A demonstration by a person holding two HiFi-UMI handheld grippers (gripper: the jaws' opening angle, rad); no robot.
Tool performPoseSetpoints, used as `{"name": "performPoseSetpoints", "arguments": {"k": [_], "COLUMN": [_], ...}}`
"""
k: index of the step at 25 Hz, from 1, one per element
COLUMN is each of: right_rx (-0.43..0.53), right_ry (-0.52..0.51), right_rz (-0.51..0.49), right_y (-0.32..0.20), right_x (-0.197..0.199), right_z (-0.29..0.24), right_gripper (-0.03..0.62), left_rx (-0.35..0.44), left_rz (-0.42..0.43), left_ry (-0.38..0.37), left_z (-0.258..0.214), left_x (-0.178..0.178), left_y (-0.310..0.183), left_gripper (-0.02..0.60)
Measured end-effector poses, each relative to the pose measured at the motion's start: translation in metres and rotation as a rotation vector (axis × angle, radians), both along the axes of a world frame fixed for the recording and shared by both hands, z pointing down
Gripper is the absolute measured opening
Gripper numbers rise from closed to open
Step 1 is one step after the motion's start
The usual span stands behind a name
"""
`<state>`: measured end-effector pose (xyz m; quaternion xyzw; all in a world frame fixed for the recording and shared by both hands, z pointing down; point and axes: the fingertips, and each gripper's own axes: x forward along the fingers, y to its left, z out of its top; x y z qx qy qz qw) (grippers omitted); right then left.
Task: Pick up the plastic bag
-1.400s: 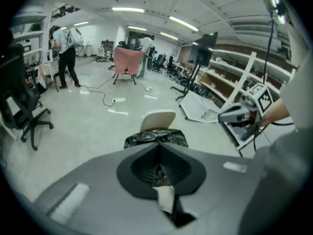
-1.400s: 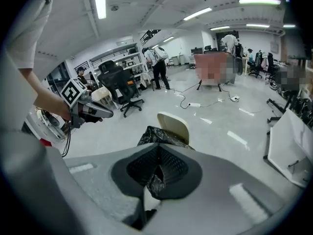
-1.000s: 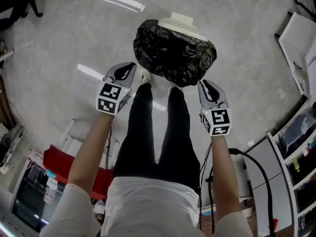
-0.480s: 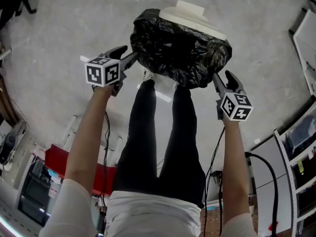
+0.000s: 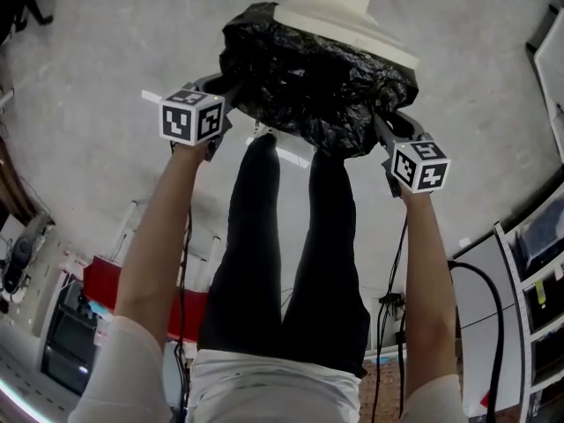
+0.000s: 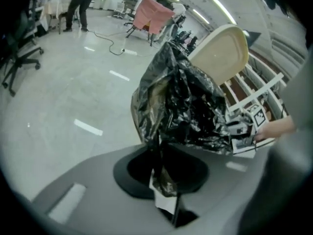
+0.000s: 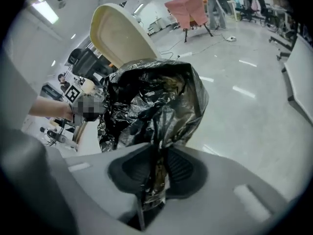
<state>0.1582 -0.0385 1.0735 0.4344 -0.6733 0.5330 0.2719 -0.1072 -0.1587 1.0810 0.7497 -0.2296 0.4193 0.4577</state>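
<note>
As their jaws close, the left gripper (image 5: 231, 88) and right gripper (image 5: 382, 125) pinch the plastic bag (image 5: 317, 77). Its film fills each gap.

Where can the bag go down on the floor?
Widest: the bare floor left of the bag, beyond the red thing. Also the strip right of the bag, before the shelves. Crowded: under the bag, by the cream lid and the legs, and low left by the red thing.

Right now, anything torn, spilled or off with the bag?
Nothing stands out. The plastic bag is crumpled but shows no tear or spill; left gripper and right gripper jaws are closing on its film.
</note>
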Motion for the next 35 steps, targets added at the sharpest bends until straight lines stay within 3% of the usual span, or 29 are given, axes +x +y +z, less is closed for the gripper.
{"name": "performPoseSetpoints", "arguments": {"k": [1,2,15,26,35], "right_rx": [0.011,0.018,0.075,0.089,0.181], "right_ry": [0.022,0.037,0.047,0.070,0.066], "right_rz": [-0.011,-0.017,-0.022,-0.056,-0.107], "right_y": [-0.002,-0.004,-0.016,0.006,0.003], "right_x": [0.000,-0.001,0.001,0.011,0.012], "right_z": [-0.001,-0.003,-0.127,-0.246,-0.335], "right_gripper": [0.037,0.005,0.003,0.003,0.003], "left_rx": [0.018,0.029,0.112,0.140,0.192], "left_rz": [-0.005,-0.006,0.009,-0.032,-0.029], "left_ry": [-0.019,-0.031,-0.098,-0.072,-0.076], "left_z": [0.000,-0.003,-0.121,-0.256,-0.340], "left_x": [-0.002,-0.003,-0.008,0.007,0.007], "left_y": [-0.001,-0.002,0.004,0.035,0.050], "left_gripper": [0.025,0.006,0.006,0.006,0.006]}}
